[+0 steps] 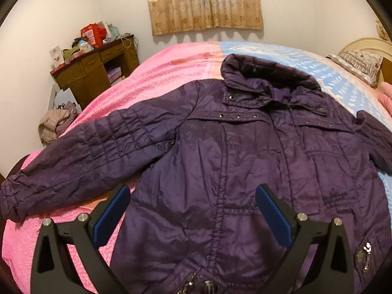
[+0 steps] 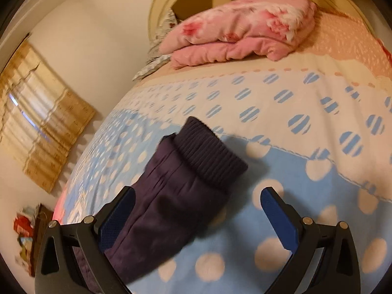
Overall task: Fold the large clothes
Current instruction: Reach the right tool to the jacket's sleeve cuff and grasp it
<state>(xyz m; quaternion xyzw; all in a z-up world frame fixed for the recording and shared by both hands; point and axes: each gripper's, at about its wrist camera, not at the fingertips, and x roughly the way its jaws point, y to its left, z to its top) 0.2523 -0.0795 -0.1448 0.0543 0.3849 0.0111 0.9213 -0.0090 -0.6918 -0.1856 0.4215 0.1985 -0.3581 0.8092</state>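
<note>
Though blurred, right tongs point(image 2: 197, 210) seemingly straddle the jacket point(image 1: 245, 159) cuff point(image 2: 210, 156).

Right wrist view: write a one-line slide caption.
Open right claw hovers over the purple jacket's sleeve and ribbed cuff on the polka-dot bedspread.

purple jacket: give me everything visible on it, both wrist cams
The purple jacket is dark, quilted and faintly shiny, lying front-up and unfolded on the bedspread. Collar stands rumpled at the far end, metal snaps run across the chest, both sleeves spread outward. The right-wrist view shows one sleeve ending in a ribbed knit cuff. The left tool and right tool hover open over it, gripping nothing.
</note>
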